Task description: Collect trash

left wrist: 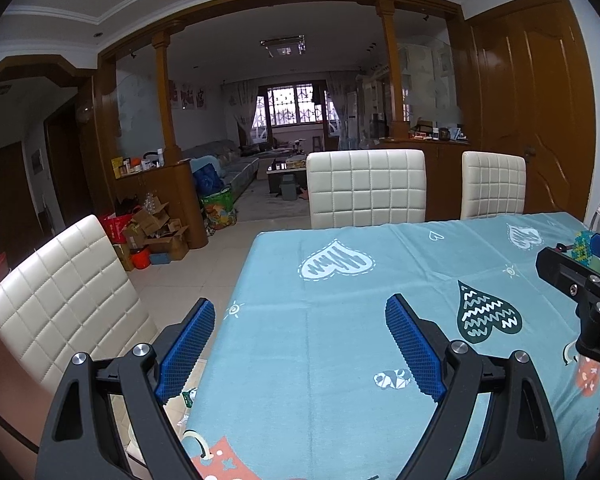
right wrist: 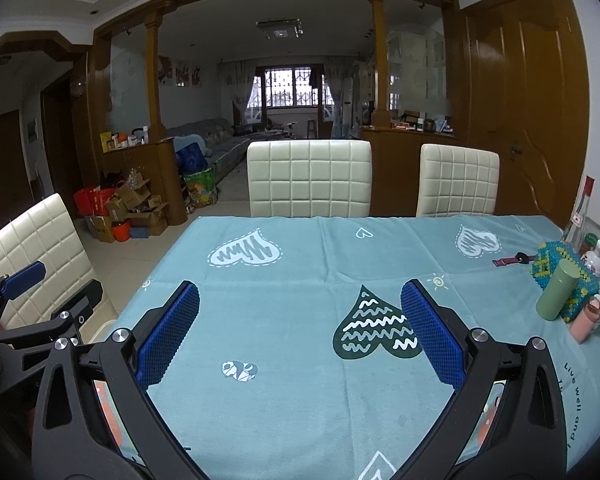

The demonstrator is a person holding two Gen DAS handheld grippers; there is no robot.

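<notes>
My left gripper (left wrist: 300,306) is open, its blue pads (left wrist: 188,348) wide apart with nothing between them. It hovers over the left edge of the table with the blue heart-print cloth (left wrist: 340,320). My right gripper (right wrist: 300,290) is also open and empty above the middle of the same cloth (right wrist: 300,320). Each gripper shows in the other's view: the right one (left wrist: 580,280) at the right edge, the left one (right wrist: 40,296) at the far left. Small pale scraps (left wrist: 186,398) lie on the floor beside the table; I cannot tell what they are.
Cream quilted chairs stand at the far side (right wrist: 310,178) (right wrist: 458,180) and the left side (left wrist: 66,300). At the table's right end are a green flask (right wrist: 556,294), a beaded box (right wrist: 562,260), a pink bottle (right wrist: 586,320) and a watch (right wrist: 514,259). Cardboard boxes (left wrist: 156,232) sit on the floor.
</notes>
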